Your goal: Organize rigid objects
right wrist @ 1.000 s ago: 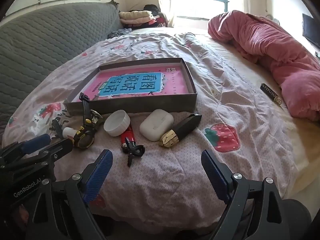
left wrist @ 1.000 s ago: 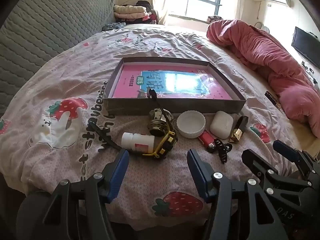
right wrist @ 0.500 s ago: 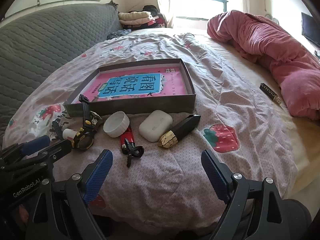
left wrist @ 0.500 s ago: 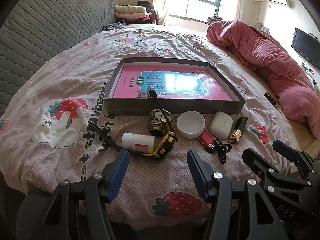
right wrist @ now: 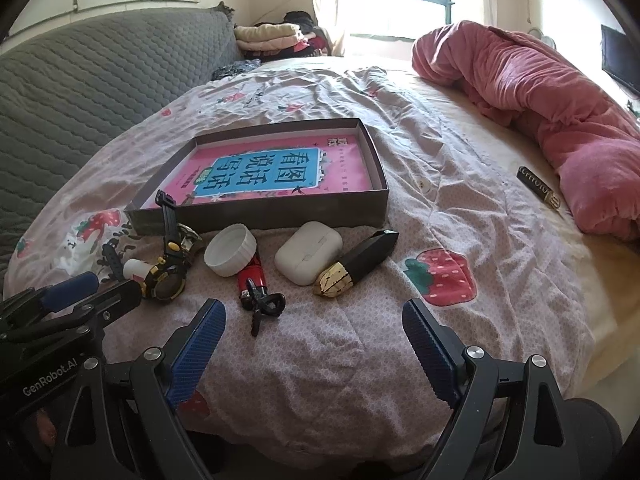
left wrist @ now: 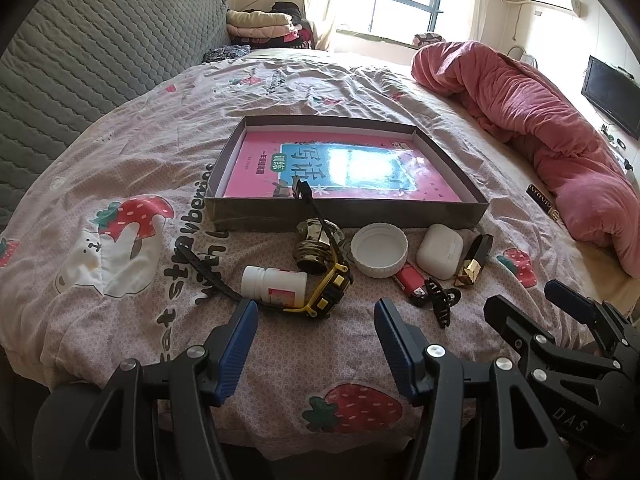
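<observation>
While both grippers hang above the near edge of the bed [left wrist: 120, 168], neither holds anything: the left gripper [left wrist: 316, 344] has its blue pads spread wide and bare, and the right gripper [right wrist: 314, 344] is spread wider still, also bare.

Items ahead of the left gripper:
- white pill bottle [left wrist: 274, 285], lying on its side, just beyond the left finger.
- black-and-yellow watch [left wrist: 328, 286], touching the bottle, its strap rising toward the box.
- brass-coloured round object [left wrist: 314, 246], behind the watch; kind unclear.
- white cap [left wrist: 379, 250], open side up, ahead and slightly right.

Items ahead of the right gripper:
- red lighter [right wrist: 251, 276], partly under the cap's edge.
- black hair clip [right wrist: 266, 304], touching the lighter's near end, closest to the left finger.
- white earbud case [right wrist: 309, 252], straight ahead.
- black-and-gold case [right wrist: 356, 264], lying tilted just right of the earbud case.

Beyond the whole row: shallow dark box [right wrist: 260, 214], holding a pink book [right wrist: 272, 172].
Far right: pink blanket [right wrist: 540, 112], with a small dark tube [right wrist: 538, 187] beside it.
</observation>
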### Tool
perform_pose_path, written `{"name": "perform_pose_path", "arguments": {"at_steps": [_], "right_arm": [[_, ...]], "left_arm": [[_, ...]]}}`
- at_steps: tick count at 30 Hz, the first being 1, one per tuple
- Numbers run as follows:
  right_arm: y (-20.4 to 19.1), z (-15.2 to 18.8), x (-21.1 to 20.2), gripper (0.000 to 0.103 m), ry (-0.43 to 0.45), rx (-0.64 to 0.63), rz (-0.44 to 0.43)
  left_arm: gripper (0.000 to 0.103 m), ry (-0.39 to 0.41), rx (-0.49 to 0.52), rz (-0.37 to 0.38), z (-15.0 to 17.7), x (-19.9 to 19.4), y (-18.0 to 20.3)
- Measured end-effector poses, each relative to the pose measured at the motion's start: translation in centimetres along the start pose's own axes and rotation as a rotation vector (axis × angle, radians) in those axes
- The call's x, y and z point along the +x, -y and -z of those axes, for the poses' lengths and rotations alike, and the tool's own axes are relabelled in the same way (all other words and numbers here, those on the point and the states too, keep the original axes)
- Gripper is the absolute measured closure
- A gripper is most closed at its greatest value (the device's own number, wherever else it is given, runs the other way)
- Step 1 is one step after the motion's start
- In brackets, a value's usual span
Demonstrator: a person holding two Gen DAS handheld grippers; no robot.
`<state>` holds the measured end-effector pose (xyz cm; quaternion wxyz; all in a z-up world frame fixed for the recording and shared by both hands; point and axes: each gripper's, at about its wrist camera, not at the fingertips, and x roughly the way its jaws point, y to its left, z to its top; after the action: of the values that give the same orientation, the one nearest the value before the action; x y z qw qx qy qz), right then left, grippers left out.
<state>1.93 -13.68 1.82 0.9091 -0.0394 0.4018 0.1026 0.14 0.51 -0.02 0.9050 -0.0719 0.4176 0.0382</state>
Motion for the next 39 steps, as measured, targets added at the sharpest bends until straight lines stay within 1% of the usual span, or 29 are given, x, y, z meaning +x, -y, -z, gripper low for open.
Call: {"name": "perform_pose_path", "arguments": {"at_steps": [21, 30, 35, 39], "right_arm": [[0.0, 0.1, -0.1, 0.012, -0.001, -0.001, 0.001], [0.0, 0.1, 0.0, 0.012, -0.009, 0.007, 0.002], [0.4, 0.0, 0.2, 0.012, -0.013, 0.017, 0.003], [0.5, 0.1, 0.2, 0.012, -0.016, 0.023, 0.001]], "left_arm": [[0.043, -0.006, -0.003, 0.005, 0.1, 0.1, 0.2], [0.043, -0.021, -0.035, 0.006, 0.1, 0.7, -1.3], [0.043, -0.019, -0.032, 0.026, 0.0, 0.8, -1.7], [0.043, -0.005, 0.024, 0.068, -0.5, 1.0, -1.4]]}}
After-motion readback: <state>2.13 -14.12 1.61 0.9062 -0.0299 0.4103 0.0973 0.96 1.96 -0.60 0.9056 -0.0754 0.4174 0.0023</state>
